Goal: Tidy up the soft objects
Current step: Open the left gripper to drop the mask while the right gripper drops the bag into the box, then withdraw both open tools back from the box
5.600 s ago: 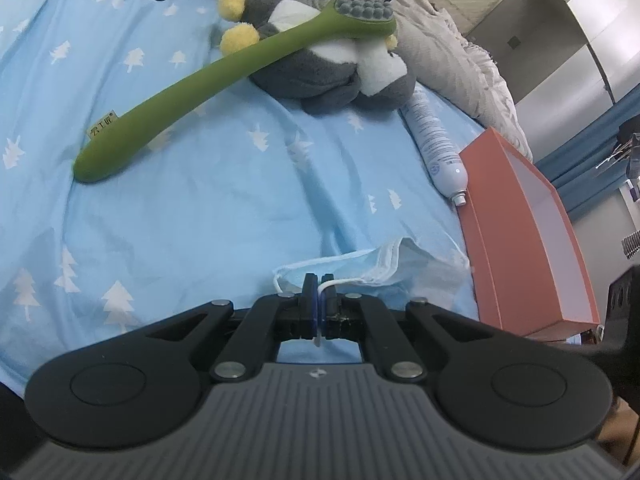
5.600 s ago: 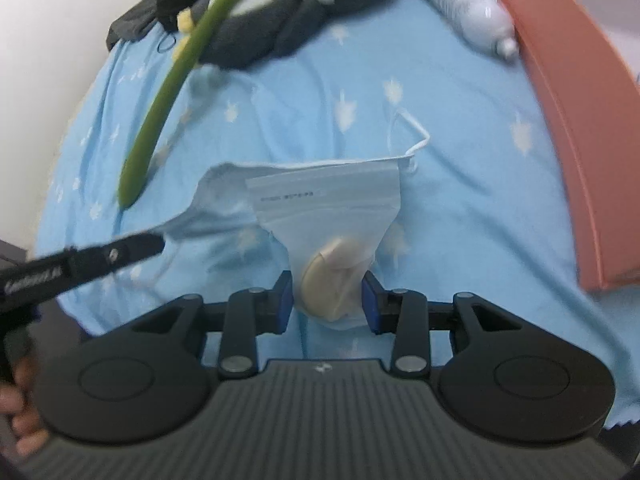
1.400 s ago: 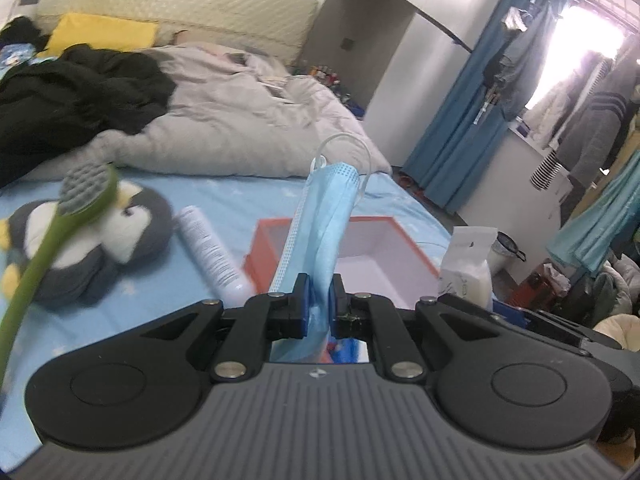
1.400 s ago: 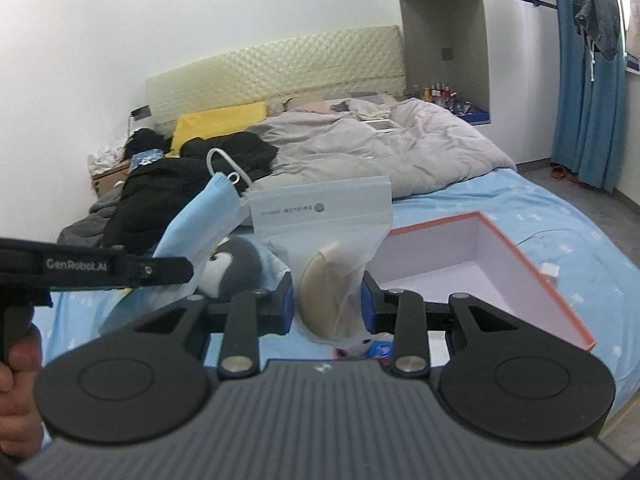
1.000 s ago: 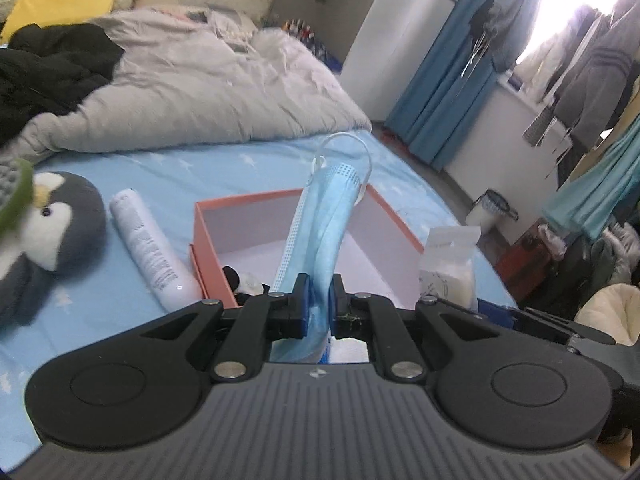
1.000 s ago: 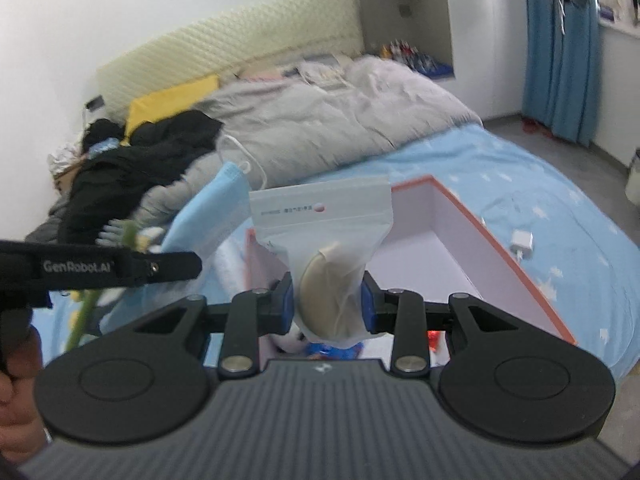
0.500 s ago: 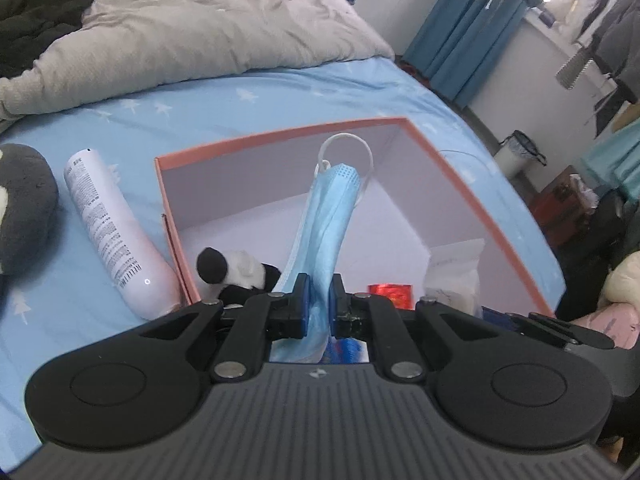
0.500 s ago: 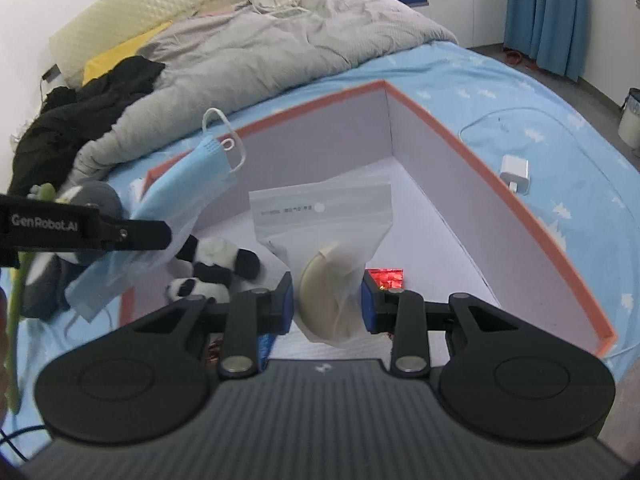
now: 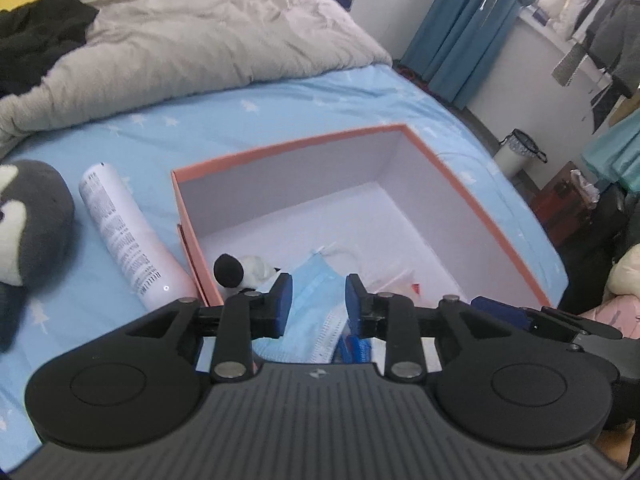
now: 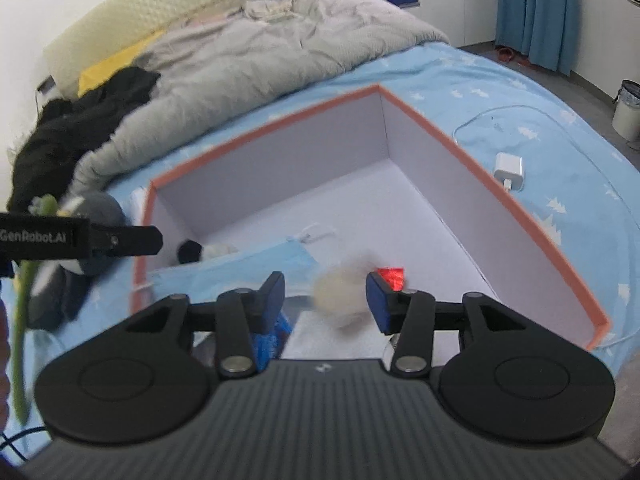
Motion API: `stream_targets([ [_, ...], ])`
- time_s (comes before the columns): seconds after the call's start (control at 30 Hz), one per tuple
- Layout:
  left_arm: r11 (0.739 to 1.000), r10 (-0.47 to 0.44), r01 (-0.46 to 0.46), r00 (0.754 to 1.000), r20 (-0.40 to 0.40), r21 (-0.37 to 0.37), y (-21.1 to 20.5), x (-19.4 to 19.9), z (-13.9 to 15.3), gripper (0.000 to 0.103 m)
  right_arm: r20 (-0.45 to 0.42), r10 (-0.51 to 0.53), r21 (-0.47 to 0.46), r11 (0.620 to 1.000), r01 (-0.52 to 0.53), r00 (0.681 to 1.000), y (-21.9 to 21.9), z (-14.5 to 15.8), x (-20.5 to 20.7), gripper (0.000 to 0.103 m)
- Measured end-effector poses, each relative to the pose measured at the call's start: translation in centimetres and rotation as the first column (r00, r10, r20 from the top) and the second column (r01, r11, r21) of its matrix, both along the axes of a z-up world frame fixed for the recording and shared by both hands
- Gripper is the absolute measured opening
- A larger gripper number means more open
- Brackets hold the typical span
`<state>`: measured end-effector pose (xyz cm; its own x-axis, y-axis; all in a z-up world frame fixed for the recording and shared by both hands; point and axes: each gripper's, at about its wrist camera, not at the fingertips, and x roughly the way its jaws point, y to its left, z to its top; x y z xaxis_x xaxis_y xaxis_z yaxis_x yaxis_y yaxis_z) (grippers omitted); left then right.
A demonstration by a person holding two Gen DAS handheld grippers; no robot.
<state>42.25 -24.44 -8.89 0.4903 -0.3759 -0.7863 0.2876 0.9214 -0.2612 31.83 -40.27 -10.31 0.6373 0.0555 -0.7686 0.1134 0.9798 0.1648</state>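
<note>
Both claws hang over the near end of an orange-rimmed box (image 9: 476, 200) that sits on a blue bedsheet (image 9: 280, 108) printed with small white trees. The left gripper (image 9: 318, 300) has its blue-padded jaws spread wide, gripping nothing; directly below and between them a blue face mask (image 9: 316, 300) lies crumpled on the box's white floor, its white ear loop trailing just ahead of the jaws. Ahead and to the left of this claw, inside the box against its left wall, rests a small black-and-white plush (image 9: 240, 270). Outside that wall, further left, a white tube (image 9: 128, 236) lies on the sheet, and beyond it, at the frame's left edge, a grey penguin plush (image 9: 32, 216). The right gripper (image 10: 326, 300) is likewise wide open and holds nothing; between its jaws, apart from both pads, a clear bag with a beige puff (image 10: 340, 292) shows as a blur, so I cannot tell whether it is resting on the box floor or in the air above it. Just ahead of the right-hand finger (image 10: 378, 304) lies a small red wrapper (image 10: 390, 274). To the left of this claw the mask (image 10: 248, 268) stretches across the floor, and the other gripper's black arm reaches in from the left edge. Ahead and well to the right, outside the box, a white charger (image 10: 509, 170) with its cable lies on the sheet. A rumpled grey duvet (image 10: 272, 44) fills the far end of the bed.
</note>
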Motion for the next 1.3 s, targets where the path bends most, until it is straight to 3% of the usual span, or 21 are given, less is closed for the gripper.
stream_targets([
  [0.4, 0.999, -0.026, 0.029, 0.986, 0.165, -0.017, 2.7, -8.8, 9.8, 0.034, 0.179, 0.028, -0.031, 0.999, -0.023, 0.983, 2.9, 9.6, -6.7, 0.048],
  [0.73, 0.999, -0.038, 0.044, 0.961, 0.275, -0.017, 6.5, -18.0, 15.4, 0.034, 0.266, 0.062, -0.065, 0.997, -0.046, 0.962, 6.1, 14.5, -13.7, 0.048],
  [0.97, 0.998, -0.037, 0.050, 0.949, 0.314, -0.033, 8.6, -23.3, 16.8, 0.034, 0.305, 0.071, -0.082, 0.996, -0.048, 0.950, 8.2, 15.7, -17.8, 0.048],
  [1.3, 0.998, -0.031, 0.046, 0.949, 0.315, -0.040, 9.6, -27.9, 15.4, 0.034, 0.325, 0.073, -0.092, 0.995, -0.046, 0.943, 9.4, 15.5, -21.8, 0.048],
])
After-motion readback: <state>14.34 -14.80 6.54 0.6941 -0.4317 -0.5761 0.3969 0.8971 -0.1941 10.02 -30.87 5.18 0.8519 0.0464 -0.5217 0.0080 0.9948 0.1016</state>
